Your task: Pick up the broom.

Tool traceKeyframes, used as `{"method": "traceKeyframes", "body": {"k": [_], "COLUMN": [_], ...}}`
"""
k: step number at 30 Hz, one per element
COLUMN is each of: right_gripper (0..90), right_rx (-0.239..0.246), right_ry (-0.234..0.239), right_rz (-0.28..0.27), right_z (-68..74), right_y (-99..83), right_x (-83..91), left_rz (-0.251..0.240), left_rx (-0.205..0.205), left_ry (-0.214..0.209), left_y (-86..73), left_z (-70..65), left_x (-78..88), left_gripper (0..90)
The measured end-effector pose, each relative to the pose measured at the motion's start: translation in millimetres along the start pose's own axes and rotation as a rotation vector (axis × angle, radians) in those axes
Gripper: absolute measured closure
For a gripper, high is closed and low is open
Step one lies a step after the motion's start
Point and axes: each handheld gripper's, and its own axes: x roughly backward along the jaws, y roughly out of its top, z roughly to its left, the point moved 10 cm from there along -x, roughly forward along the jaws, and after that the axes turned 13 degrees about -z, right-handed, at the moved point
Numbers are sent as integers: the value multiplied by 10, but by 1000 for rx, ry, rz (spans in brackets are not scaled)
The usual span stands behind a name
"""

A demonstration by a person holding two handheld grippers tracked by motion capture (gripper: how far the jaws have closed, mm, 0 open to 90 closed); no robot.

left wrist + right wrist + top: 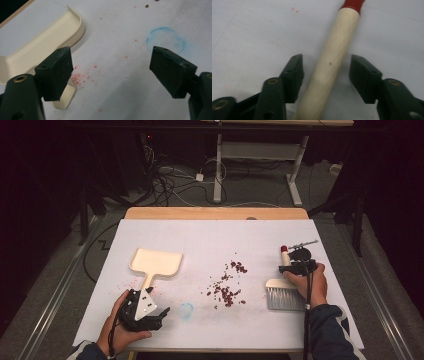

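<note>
A cream dustpan point(155, 262) lies at the left of the white table cover, its handle toward the person. My left gripper point(159, 316) rests just below it, held in the left hand, jaws open and empty. In the left gripper view, the left gripper point(111, 57) stands wide over the cover, with the dustpan point(45, 42) to its left. A hand brush point(285, 292) with grey bristles lies at the right. My right gripper point(295, 266) hovers over its handle. The right gripper point(327, 60) straddles the cream brush handle point(337, 45), with a gap on each side of it.
Dark red crumbs point(227, 287) are scattered mid-table between dustpan and brush. A faint blue ring point(186, 310) marks the cover near the left gripper, blue ring point(166, 40). Pink specks point(81, 77) lie by the dustpan handle. The brush handle ends in a red tip point(353, 3).
</note>
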Motion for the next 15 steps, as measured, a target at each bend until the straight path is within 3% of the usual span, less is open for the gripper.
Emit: {"method": "traceKeyframes", "body": {"k": [1, 8, 15], "right_gripper": [614, 704, 710], "right_rx": [8, 6, 27], "right_ry": [8, 21, 35], "right_rz": [4, -4, -31], "right_z": [26, 68, 84], "right_y": [6, 22, 31], "right_x": [4, -6, 11], "left_rz": [5, 12, 6], "left_rx": [-4, -18, -9], "left_ry": [-4, -15, -18], "left_y": [-1, 1, 10], "left_z": [-8, -42, -34], "left_x": [-13, -30, -27], "left_gripper": [181, 181, 181]}}
